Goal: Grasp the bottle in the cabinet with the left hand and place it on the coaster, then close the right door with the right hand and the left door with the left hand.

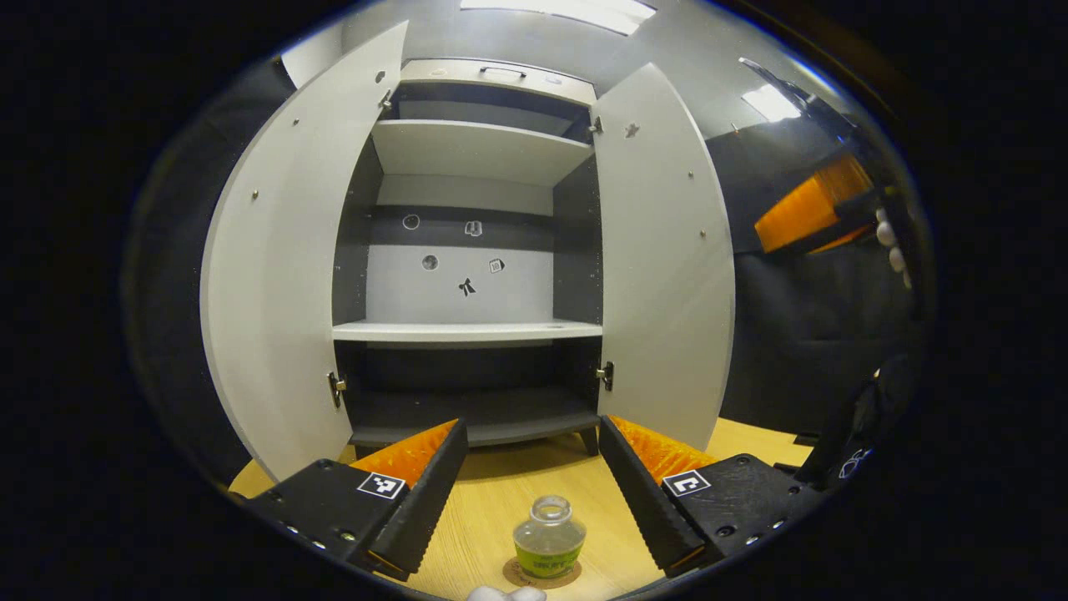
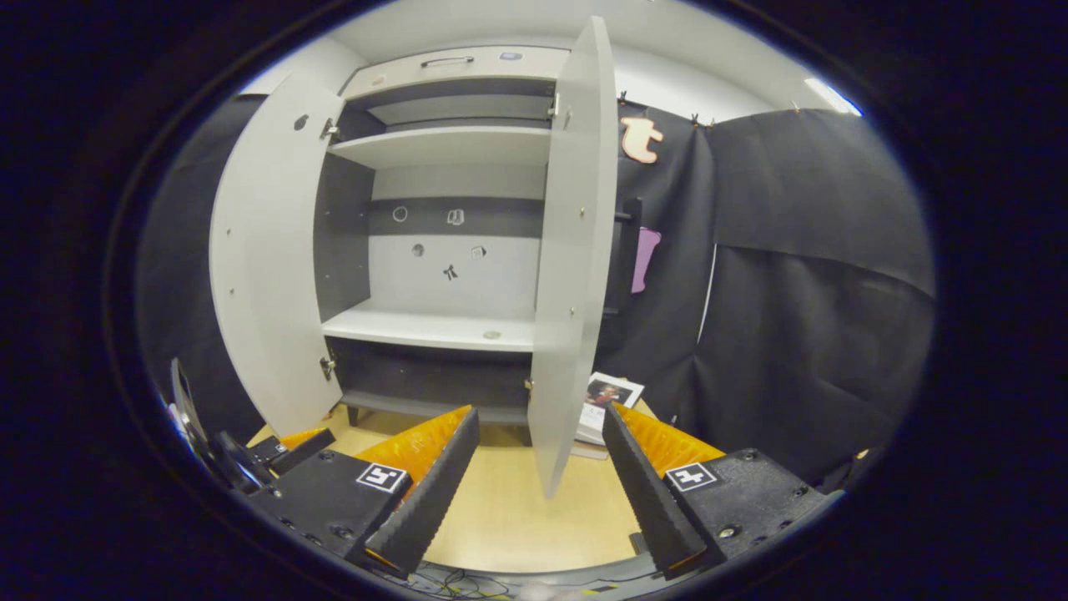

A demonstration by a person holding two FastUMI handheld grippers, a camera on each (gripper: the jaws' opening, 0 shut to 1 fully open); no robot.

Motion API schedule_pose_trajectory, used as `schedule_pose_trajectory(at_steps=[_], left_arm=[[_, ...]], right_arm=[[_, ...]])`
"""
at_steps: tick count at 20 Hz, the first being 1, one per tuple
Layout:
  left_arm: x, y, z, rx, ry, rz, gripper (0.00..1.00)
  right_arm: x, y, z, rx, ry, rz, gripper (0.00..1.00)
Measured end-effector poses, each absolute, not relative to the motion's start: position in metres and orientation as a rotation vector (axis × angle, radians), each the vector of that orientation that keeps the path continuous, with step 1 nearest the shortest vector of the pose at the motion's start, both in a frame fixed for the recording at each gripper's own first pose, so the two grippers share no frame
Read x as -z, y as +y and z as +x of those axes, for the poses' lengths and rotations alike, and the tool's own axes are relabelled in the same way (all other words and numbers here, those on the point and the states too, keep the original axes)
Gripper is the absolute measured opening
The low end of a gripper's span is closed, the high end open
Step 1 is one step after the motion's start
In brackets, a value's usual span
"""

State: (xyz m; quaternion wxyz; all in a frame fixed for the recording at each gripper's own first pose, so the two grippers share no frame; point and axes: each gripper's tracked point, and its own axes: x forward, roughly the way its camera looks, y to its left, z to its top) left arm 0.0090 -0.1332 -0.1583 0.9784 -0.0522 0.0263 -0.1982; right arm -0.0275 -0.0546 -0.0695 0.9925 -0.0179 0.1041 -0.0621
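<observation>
We find the bottle (image 1: 548, 536) standing upright on the coaster (image 1: 541, 576), on the wooden surface (image 1: 501, 492) in front of the cabinet (image 1: 467, 334). It sits between the two fingers of the left claw (image 1: 529, 492) but touches neither; that claw is spread wide and holds nothing. We judge the first step, placing the bottle, to be complete.

Both doors are fully open. In the right gripper view the right door (image 2: 567, 250) presents its edge toward us, directly ahead of the right claw (image 2: 541, 492), which is also spread wide and empty, short of the door. In the left gripper view the left door (image 1: 284, 275) swings out to the side, and the cabinet shelves hold no bottle.

We judge two steps to be left: close the right door with the right claw, then the left door with the left claw. The right claw appears well lined up for a push on its door.
</observation>
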Motion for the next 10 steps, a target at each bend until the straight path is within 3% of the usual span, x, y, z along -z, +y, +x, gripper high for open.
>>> schedule_pose_trajectory(at_steps=[10], left_arm=[[0.068,-0.033,0.01,0.185,0.086,-0.026,0.96]], right_arm=[[0.025,-0.099,-0.009,0.157,0.048,-0.003,0.98]])
